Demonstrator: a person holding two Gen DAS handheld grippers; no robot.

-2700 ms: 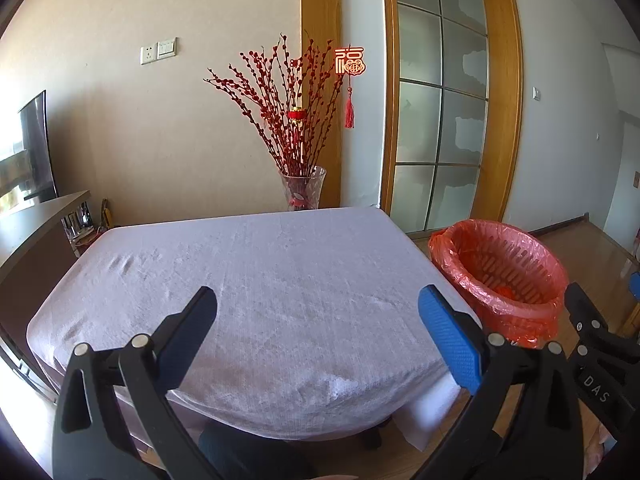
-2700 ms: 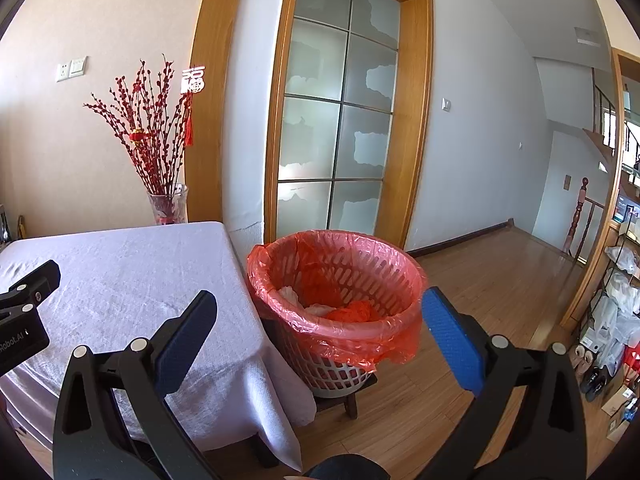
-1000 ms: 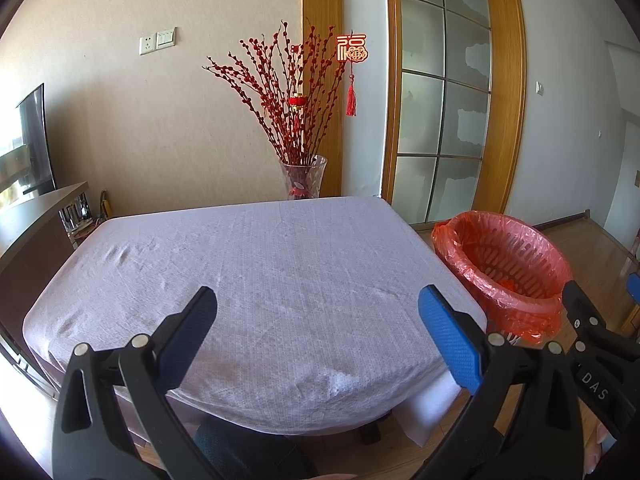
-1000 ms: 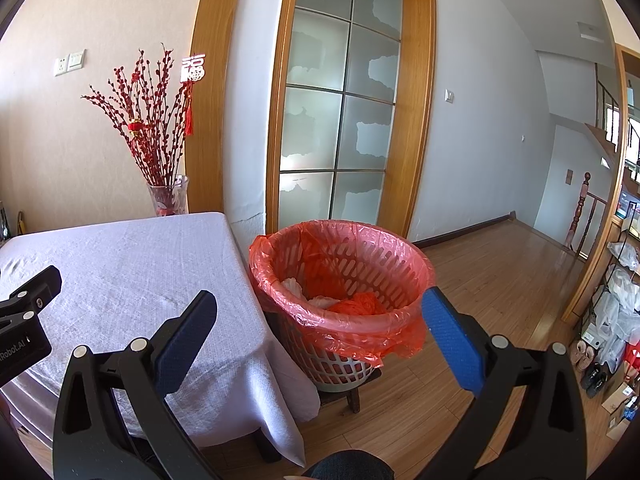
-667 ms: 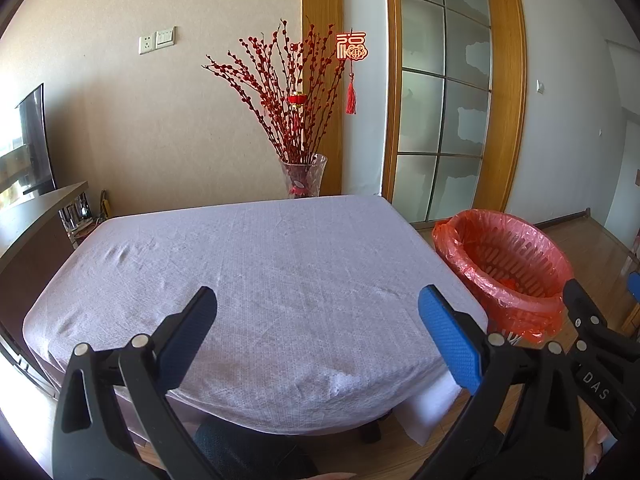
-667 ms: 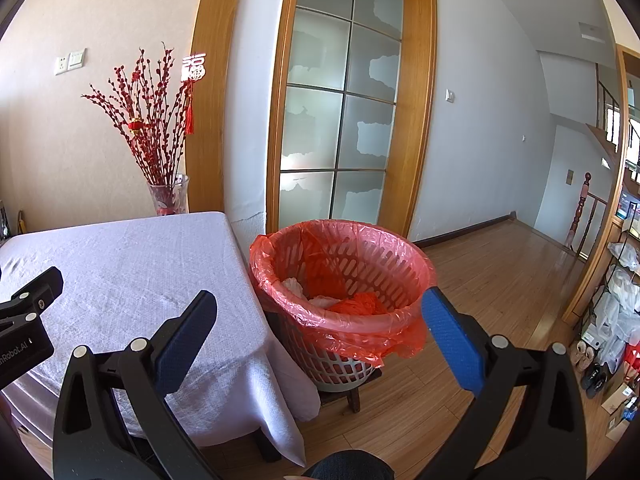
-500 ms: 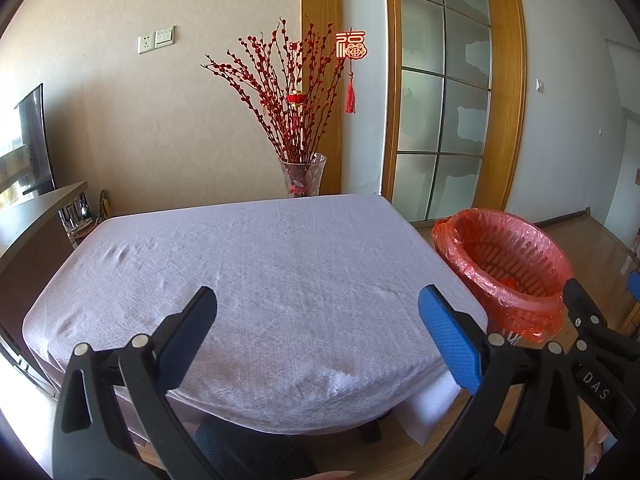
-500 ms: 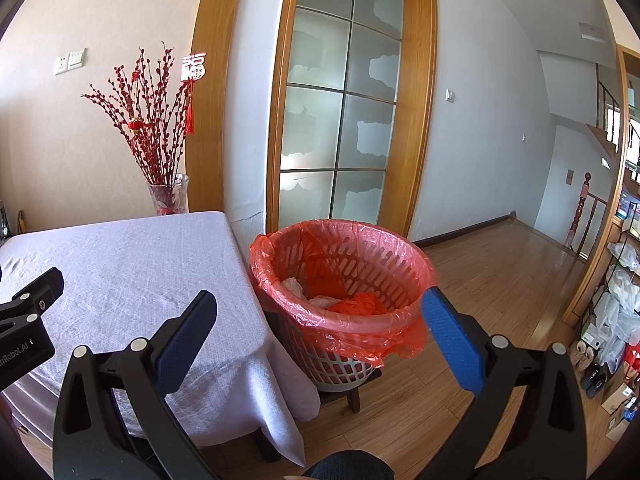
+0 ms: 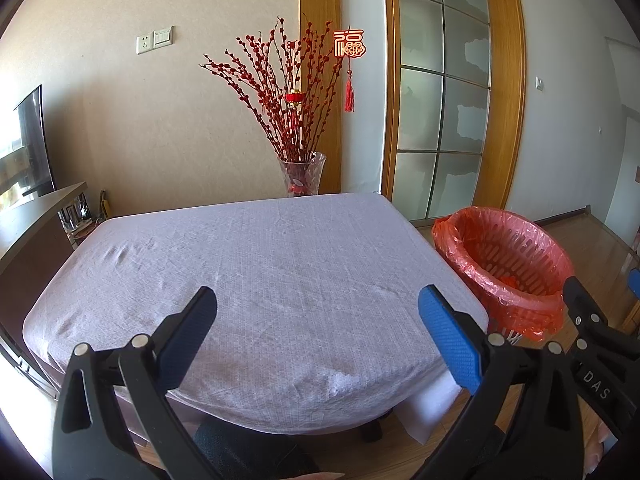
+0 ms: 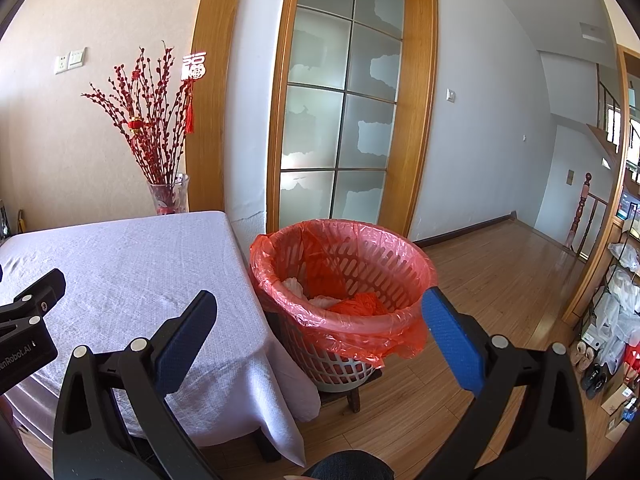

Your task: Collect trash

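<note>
A white basket lined with a red plastic bag stands on a low stool right of the table; white and orange trash lies inside. It also shows in the left wrist view. My left gripper is open and empty above the near edge of the table with the pale cloth. My right gripper is open and empty, held in front of the basket. No loose trash shows on the cloth.
A glass vase of red branches stands at the table's far edge. A wood-framed glass door is behind the basket. A dark cabinet is left of the table. Shelves with bags and shoes stand at the far right.
Both grippers have risen and tilted slightly since 2.7 s ago, so table and basket sit a bit lower in view. Over the last second almost nothing moved. Both grippers stayed open.
</note>
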